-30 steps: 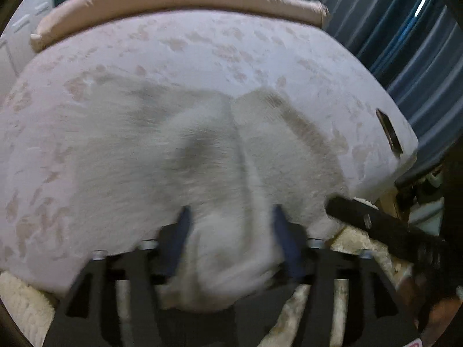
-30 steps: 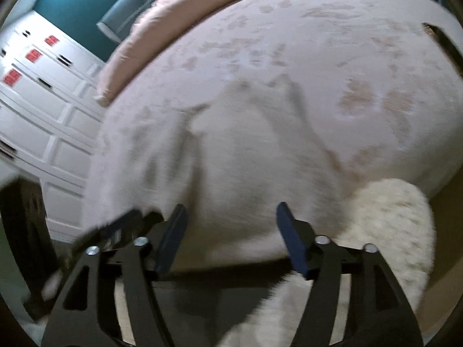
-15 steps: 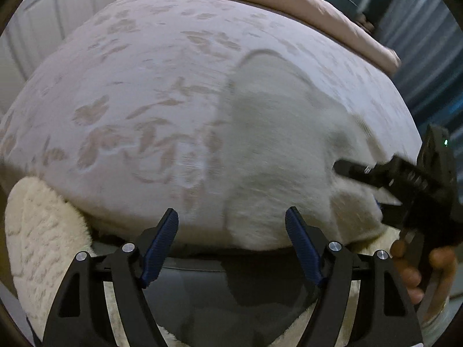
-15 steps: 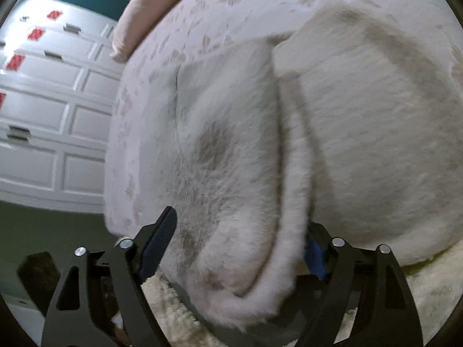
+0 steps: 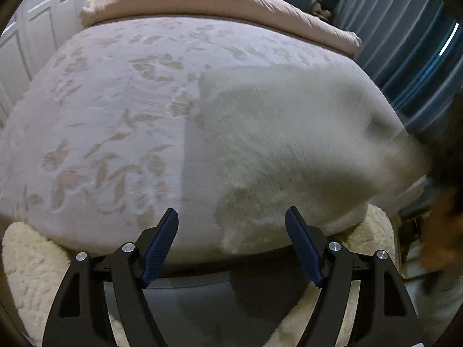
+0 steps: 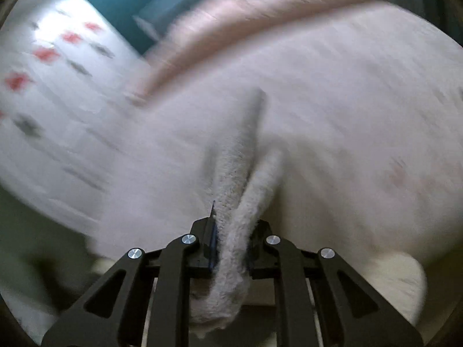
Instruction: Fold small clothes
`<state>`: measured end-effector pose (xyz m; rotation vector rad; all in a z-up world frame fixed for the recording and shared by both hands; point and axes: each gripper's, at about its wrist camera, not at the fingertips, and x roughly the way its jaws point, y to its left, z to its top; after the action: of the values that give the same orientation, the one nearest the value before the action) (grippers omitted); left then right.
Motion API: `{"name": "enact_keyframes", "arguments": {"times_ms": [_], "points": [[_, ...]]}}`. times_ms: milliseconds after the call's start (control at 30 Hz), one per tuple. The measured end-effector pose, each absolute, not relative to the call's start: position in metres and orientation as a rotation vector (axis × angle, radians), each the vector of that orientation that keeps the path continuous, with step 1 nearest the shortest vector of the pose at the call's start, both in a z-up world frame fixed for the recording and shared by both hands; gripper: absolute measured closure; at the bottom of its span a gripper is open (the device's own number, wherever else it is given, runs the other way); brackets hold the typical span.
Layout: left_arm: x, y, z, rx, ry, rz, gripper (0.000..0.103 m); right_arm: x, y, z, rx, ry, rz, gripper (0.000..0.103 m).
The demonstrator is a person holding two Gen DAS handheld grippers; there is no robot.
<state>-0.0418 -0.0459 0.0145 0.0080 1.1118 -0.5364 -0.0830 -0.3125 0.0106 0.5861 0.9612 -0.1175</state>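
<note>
White fleece garment lies on the patterned bed cover, near its front edge. Right gripper: jaws have just closed, pinching 1 bunched edge of the fleece. Left gripper: jaws wide apart, empty, just short of the cloth. Folding appears under way; no finished, squared bundle shows.

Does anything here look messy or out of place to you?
Only mildly. The fluffy white garment lies rumpled at the bed's near edge, one bunched fold clamped in the right gripper, whose jaws have just closed. The left gripper is open and holds nothing.
</note>
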Motion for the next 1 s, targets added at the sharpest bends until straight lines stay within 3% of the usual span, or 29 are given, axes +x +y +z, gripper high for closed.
{"name": "enact_keyframes", "arguments": {"times_ms": [100, 333, 700, 767, 833, 867, 900, 1000], "points": [[-0.038, -0.067, 0.011, 0.028, 1.116, -0.559, 0.03, -0.1, -0.334, -0.052, 0.665, 1.068, -0.213, 0.089], [-0.023, -0.098, 0.002, 0.075, 1.139, -0.525, 0.03, -0.102, -0.332, -0.056, 0.742, 1.006, -0.206, 0.087], [-0.023, -0.106, -0.029, 0.129, 1.19, -0.468, 0.029, -0.121, -0.336, -0.035, 0.756, 0.959, -0.17, 0.062], [-0.024, -0.107, -0.031, 0.14, 1.19, -0.466, 0.029, -0.118, -0.335, -0.041, 0.786, 0.972, -0.15, 0.053], [-0.026, -0.107, -0.03, 0.143, 1.189, -0.462, 0.029, -0.11, -0.331, -0.046, 0.781, 0.997, -0.143, 0.056], [-0.026, -0.107, -0.029, 0.143, 1.188, -0.461, 0.029, -0.105, -0.328, -0.045, 0.743, 1.012, -0.154, 0.077], [-0.026, -0.107, -0.029, 0.144, 1.187, -0.461, 0.029, -0.101, -0.324, -0.039, 0.704, 1.009, -0.156, 0.087], [-0.029, -0.106, -0.025, 0.154, 1.162, -0.456, 0.029, -0.106, -0.322, 0.007, 0.693, 0.83, -0.07, 0.088]]}}
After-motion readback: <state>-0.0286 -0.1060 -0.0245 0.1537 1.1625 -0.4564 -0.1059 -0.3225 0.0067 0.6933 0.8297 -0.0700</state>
